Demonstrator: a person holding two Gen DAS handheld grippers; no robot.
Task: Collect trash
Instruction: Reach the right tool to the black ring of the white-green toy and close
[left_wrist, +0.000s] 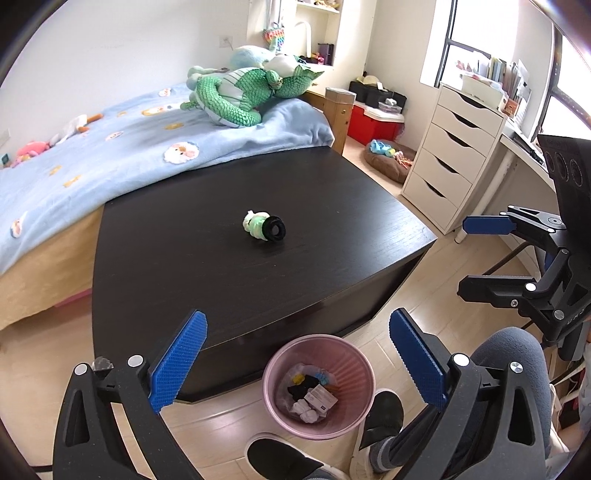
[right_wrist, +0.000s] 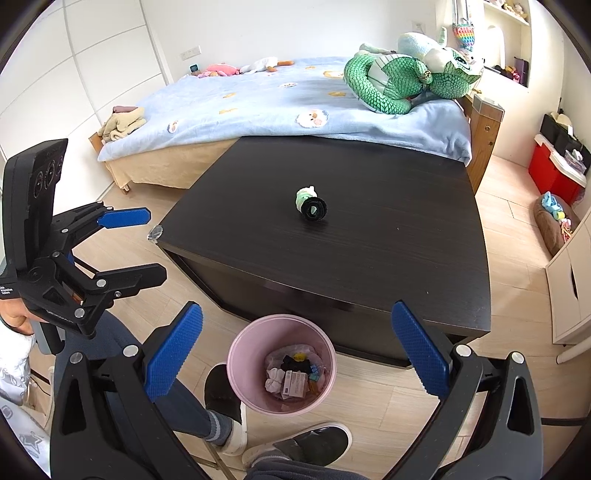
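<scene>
Left-wrist view. The left gripper (left_wrist: 297, 363) fills the lower frame, its 2 blue pads spread wide and nothing between them. Directly beyond it, at lower centre, stands the pink bin (left_wrist: 354, 354) on the wooden floor, already holding several scraps: white crumpled tissue, a small printed box and dark pieces. Above the bin, the dark table (left_wrist: 184, 266) occupies the middle of the frame; it abuts the bed (left_wrist: 110, 147) at upper left. The only item on the tabletop is a pale green-and-white wad with a black ring (left_wrist: 264, 230) at its end, lying near the table's centre, well apart from both grippers. At the right edge, the right gripper (left_wrist: 471, 254) hangs beside the table, its jaws parted and empty.

Right-wrist view. The right gripper (right_wrist: 297, 354) frames the same bin (right_wrist: 240, 350) at lower centre, and the wad (right_wrist: 311, 205) sits mid-frame on the table (right_wrist: 369, 258). The left gripper (right_wrist: 151, 245) appears at the left edge, likewise released.

Step in hand, as judged: between deposits, with 1 piece of trash left on the table. The next move calls for 1 gripper to reach forward over the table's near edge, straddle the wad, clench on it, then carry it back above the bin. The ring looks free to roll when nudged.
</scene>
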